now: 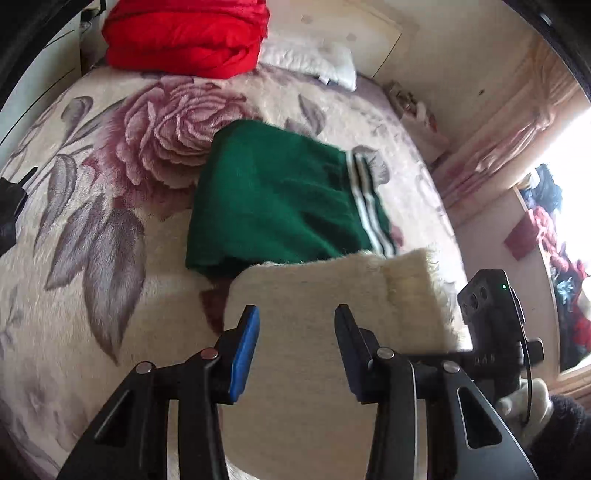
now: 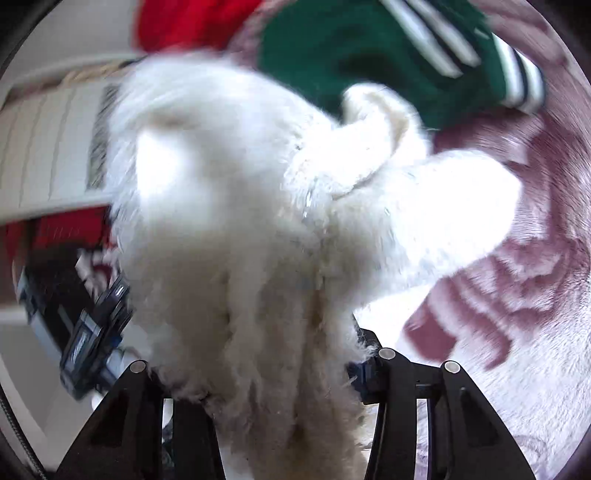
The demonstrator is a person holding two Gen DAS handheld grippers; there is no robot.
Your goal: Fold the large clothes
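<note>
The left claw (image 1: 295, 343) hangs spread over the white fleece (image 1: 332, 295), gripping nothing, while the right claw (image 2: 280, 369) has fleece bunched between its fingers — its pinch itself is buried in pile. The fleece lies just before the folded green sweater (image 1: 280, 199) on the bed (image 1: 74, 258). Judging by this, a fold is mid-way — next, lay it flat and square.

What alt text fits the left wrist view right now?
The left tongs hang open over a cream fleece garment on a rose-patterned blanket. Beyond it lies a folded green garment with white stripes, then a red bundle and a white pillow.
</note>
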